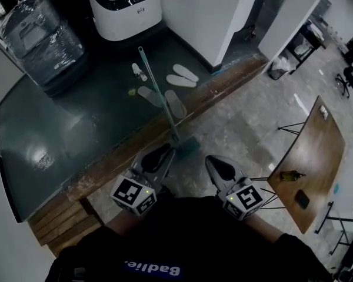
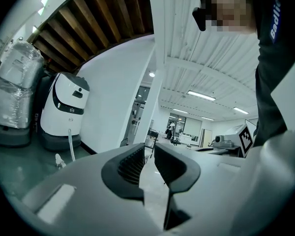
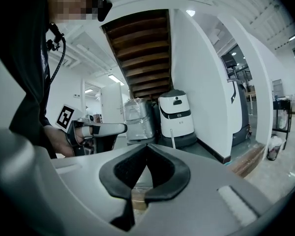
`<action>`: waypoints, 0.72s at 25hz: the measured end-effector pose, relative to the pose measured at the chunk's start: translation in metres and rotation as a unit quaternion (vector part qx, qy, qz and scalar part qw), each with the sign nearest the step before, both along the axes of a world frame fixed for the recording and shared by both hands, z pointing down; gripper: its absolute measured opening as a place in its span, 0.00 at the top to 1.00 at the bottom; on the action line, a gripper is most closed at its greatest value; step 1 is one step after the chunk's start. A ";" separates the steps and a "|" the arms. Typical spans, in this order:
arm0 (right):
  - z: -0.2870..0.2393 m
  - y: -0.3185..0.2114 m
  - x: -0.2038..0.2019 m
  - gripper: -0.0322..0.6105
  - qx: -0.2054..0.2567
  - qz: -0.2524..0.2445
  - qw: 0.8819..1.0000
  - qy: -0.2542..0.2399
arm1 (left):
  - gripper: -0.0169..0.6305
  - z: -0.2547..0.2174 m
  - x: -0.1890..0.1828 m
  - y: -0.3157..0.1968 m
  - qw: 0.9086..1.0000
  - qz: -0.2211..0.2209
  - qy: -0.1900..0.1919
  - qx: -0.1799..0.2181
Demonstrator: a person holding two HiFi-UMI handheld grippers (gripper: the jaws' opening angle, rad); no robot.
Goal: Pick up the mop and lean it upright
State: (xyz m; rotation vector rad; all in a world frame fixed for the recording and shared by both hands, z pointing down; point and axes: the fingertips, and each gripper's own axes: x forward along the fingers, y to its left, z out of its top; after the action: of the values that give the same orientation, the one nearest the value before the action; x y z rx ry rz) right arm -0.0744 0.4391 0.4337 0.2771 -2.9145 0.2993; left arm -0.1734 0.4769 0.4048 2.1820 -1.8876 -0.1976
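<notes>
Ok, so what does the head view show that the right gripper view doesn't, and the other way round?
Only the head view: the mop laid full length on the dark floor, pale slippers beside it, the wooden table. Only the right gripper view: brown wooden slats overhead and the right gripper close up, jaws together, nothing between. Both: the white robot, the wrapped machine, the left gripper.

You have open dark floor [image 1: 88, 116] left of the mop [image 1: 159, 96]. Slippers [image 1: 181, 81] lie close on both sides of the mop's handle, and a small white bottle [image 1: 139, 71] sits just beside its far end. Beyond that end a white machine [image 1: 123, 7] blocks the way; a wrapped machine [image 1: 38, 37] stands farther left.
</notes>
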 end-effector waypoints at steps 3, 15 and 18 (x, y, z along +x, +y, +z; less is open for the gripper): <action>0.005 -0.012 -0.011 0.94 -0.003 0.001 1.000 0.011 | 0.85 0.007 -0.019 -0.014 1.000 -0.005 0.008 -0.007; 0.010 -0.157 -0.059 0.94 -0.037 -0.037 0.998 -0.027 | 0.85 0.034 -0.082 -0.124 0.994 -0.091 -0.013 -0.066; 0.013 -0.203 -0.071 0.94 -0.044 -0.051 0.997 -0.032 | 0.85 0.033 -0.104 -0.154 0.989 -0.129 -0.025 -0.070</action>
State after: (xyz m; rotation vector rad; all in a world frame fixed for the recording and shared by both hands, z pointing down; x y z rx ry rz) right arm -0.1458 0.2359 0.4466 0.1076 -2.9554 0.4270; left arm -0.2771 0.3229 0.4377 1.8648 -2.1391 -0.0549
